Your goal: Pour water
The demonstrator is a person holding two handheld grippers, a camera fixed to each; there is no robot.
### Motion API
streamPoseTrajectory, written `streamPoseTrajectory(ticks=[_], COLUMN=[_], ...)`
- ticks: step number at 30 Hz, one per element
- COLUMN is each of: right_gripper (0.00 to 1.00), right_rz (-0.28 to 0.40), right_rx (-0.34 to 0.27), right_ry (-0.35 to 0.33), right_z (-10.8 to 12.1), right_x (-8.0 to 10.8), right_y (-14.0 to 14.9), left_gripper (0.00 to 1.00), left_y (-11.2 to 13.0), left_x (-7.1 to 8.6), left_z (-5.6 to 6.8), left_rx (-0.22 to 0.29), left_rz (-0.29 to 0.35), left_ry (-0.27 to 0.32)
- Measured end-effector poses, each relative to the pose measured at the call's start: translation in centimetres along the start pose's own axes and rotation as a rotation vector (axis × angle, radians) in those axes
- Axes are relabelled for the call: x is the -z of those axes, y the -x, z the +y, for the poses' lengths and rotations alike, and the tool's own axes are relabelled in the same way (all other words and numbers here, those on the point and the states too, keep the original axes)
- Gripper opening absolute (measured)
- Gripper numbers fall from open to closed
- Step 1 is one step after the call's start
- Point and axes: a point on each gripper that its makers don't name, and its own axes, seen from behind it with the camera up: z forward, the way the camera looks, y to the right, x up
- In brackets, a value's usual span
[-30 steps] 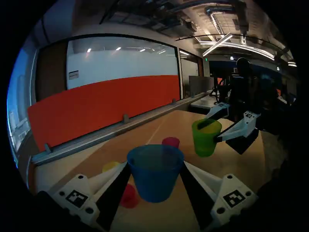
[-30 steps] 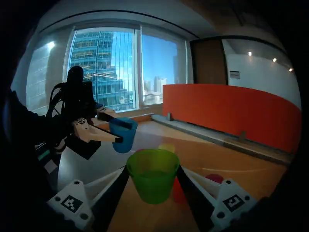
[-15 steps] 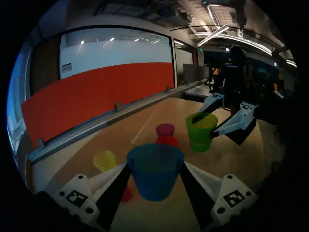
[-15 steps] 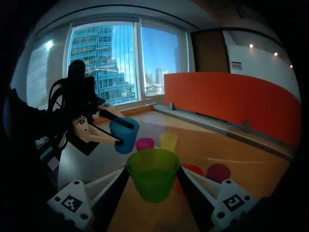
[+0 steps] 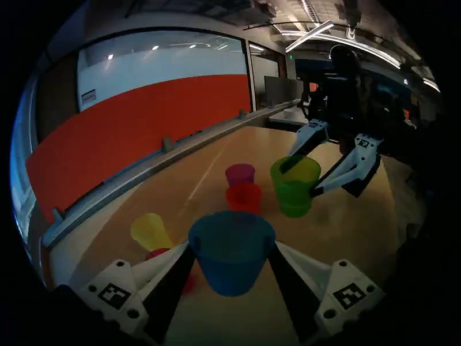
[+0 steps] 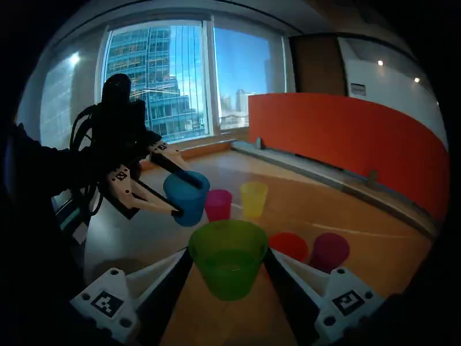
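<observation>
- Blue plastic sits nearest: the blue cup stands upright between the fingers of the left gripper, which press on both its sides and hold it above the wooden table.
- The green cup is clamped the same way in the right gripper, also upright. A pale level low inside it may be water, though I cannot be sure.
- From the left gripper, the green cup hangs ahead and to the right, apart from the blue one. From the right gripper, the blue cup hangs ahead and to the left.
- To pour well, I judge that the pouring cup's rim should come just over the mouth of the receiving cup before any tilt begins. The receiving cup should be kept level and still.
- The tilt should be slow, so the stream falls inside the rim and not onto the table.
- Each cup is gripped only by its walls. A hard squeeze could buckle it, and a loose one could let it turn.
- Farther ahead of the left gripper, a red cup and a magenta cup stand close together on the table. A yellow cup stands off to the left.
- Farthest, an orange screen runs along the table's far edge.
- Compared with a second ago, both views look lower onto the table. More of the standing cups show, and the orange screen sits higher in view. Both grips are unchanged.
</observation>
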Motion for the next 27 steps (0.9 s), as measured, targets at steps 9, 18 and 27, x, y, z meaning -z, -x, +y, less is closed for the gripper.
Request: streamPoseTrajectory(ticks=[9, 18, 27], right_gripper=[0.90, 0.90, 0.90], right_rz=[-0.050, -0.092, -0.132], right_rx=[0.020, 0.031, 0.051], right_ry=[-0.004, -0.007, -0.017], right_z=[0.4, 0.7, 0.6], right_x=[-0.8, -1.6, -2.2], right_y=[1.2, 2.4, 3.4], left_gripper=[0.86, 0.86, 0.86], left_y=[1.7, 3.1, 4.4], left_x=[-1.3, -2.4, -3.2], left_z=[0.0, 0.3, 0.7], left_rx=[-0.038, -0.067, -0.089], left_rz=[-0.063, -0.111, -0.155], left_ry=[0.019, 0.040, 0.065])
